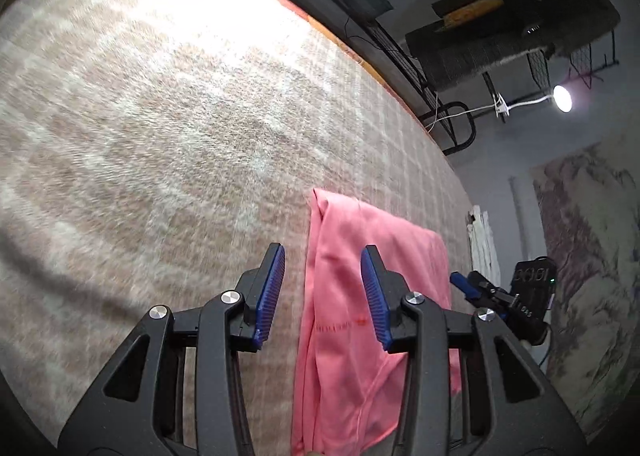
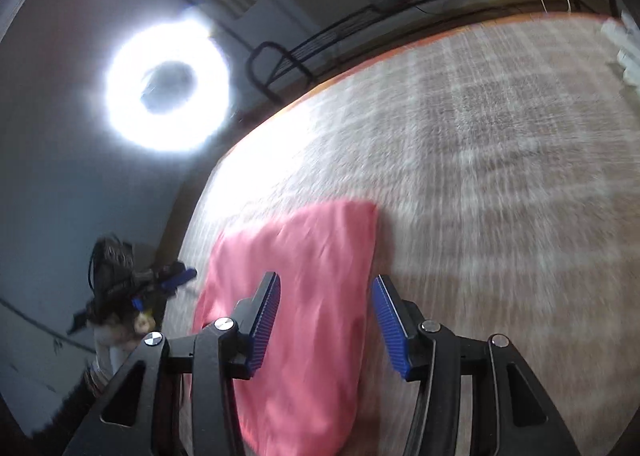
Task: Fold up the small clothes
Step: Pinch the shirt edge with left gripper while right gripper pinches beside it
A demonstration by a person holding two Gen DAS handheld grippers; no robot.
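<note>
A folded pink garment (image 1: pixel 340 356) lies flat on a beige checked blanket (image 1: pixel 180 116). My left gripper (image 1: pixel 323 256) hovers open over the garment's left edge. One finger is over the blanket, the other over the pink cloth, and nothing is pinched. In the right wrist view the same pink garment (image 2: pixel 312 248) lies under my right gripper (image 2: pixel 326 282), whose jaws stand open and empty above it. Each camera also catches the other gripper off the blanket's edge: the right gripper (image 1: pixel 464 284) and the left gripper (image 2: pixel 176 278).
The blanket's orange-trimmed edge (image 1: pixel 320 24) runs along the back, with a black metal frame (image 1: pixel 456 128) behind it. A ring light (image 2: pixel 168 86) glares at the left and a clip lamp (image 1: pixel 562 98) at the right. White cloth (image 1: pixel 484 240) hangs beside the blanket, and white items (image 2: pixel 624 48) lie far right.
</note>
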